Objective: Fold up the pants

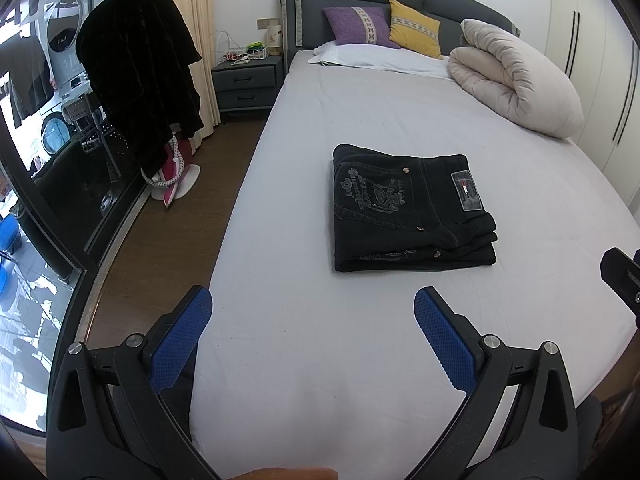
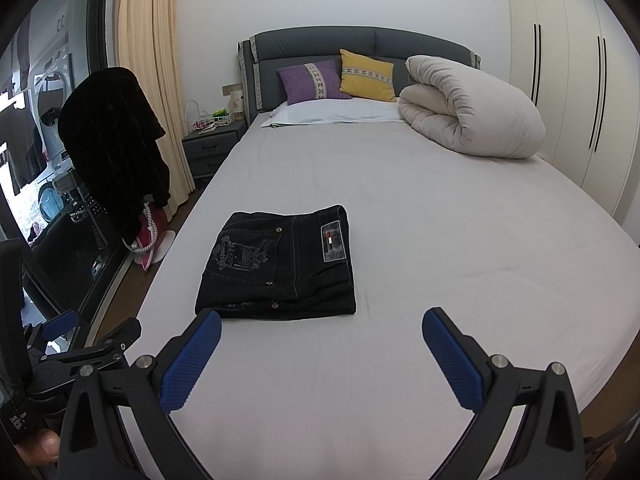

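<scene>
Pants (image 1: 412,208) are lying folded on the bed (image 1: 360,340); you are holding left gripper (image 1: 313,307) and right gripper (image 2: 321,330) released, near; folding looks finished.

The words stitched on the pocket of the folded pants (image 1: 412,208) are too small to be read. The layers underneath are hidden. The right gripper (image 1: 622,280) is cut off at the right edge of the left wrist view. The small things on the nightstand (image 1: 244,80) at the upper left cannot be told apart.
</scene>
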The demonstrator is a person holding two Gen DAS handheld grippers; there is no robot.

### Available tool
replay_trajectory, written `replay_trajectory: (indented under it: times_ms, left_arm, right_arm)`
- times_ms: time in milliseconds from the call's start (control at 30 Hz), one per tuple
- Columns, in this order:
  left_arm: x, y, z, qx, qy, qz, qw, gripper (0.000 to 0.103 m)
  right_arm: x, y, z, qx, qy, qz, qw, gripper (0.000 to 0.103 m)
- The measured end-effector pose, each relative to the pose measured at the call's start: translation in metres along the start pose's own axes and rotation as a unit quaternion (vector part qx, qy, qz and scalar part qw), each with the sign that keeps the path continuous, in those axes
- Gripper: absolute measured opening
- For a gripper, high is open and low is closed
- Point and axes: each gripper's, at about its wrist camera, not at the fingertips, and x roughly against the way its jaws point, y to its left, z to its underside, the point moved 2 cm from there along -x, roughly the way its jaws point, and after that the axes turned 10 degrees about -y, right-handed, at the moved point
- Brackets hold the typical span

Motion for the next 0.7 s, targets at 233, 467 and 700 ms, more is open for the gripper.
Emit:
replay_trajectory:
  times_ms: [233,467,700]
  left_arm:
    - [-0.001,-0.0014,0.0023,0.0,0.0,0.001,1.0,0.103]
    - [-0.0021,-0.0025,0.0038,0.0,0.001,0.003,1.0,0.103]
    - [-0.0044,-0.0032,0.0053,0.001,0.005,0.005,1.0,0.103]
  right_arm:
    - [0.0008,0.0,0.0016,0.0,0.001,0.0,1.0,0.103]
    - [0.0025,0.001,0.0041,0.001,0.001,-0.001,1.0,0.103]
    - [0.0033,0.001,0.0045,0.0,0.002,-0.002,1.0,0.103]
